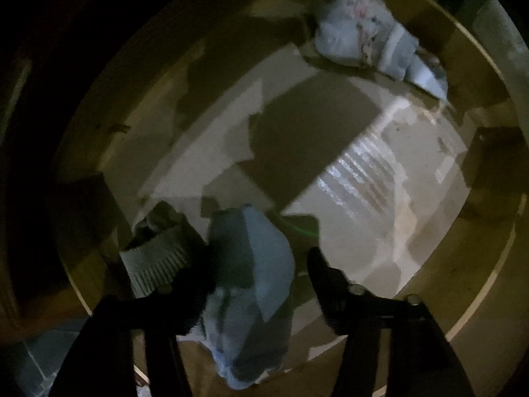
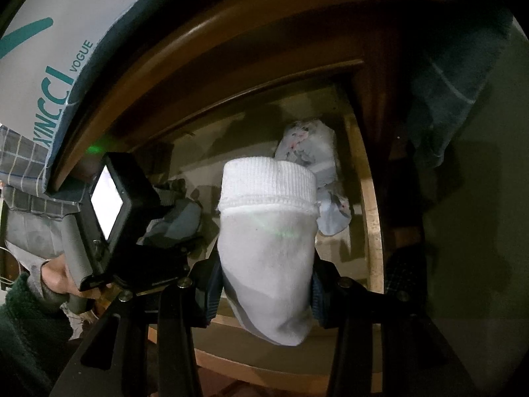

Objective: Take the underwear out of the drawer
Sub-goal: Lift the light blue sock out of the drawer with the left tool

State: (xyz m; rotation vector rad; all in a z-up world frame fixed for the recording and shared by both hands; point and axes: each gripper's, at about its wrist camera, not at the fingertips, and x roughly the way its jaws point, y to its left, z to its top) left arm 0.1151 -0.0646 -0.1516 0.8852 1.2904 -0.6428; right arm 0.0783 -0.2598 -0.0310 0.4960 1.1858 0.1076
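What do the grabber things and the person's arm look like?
Both grippers are black, with two thin arms, silver bolts and dark pointed fingers: the left gripper, the right gripper. The right's pads look blue. The left one carries a black camera. The sleeve is fuzzy dark green.

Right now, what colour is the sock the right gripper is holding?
White, with a ribbed cuff: the sock shows best in the right wrist view, pinched in the right gripper.

A white ribbed-cuff sock is showing bright against the tan drawer floor. A pale blue bundle with pink and dark flecks is lying there; a plain light-blue garment is showing beside a grey-green ribbed cuff. A white bag with teal lettering is showing above a grey checked cloth.
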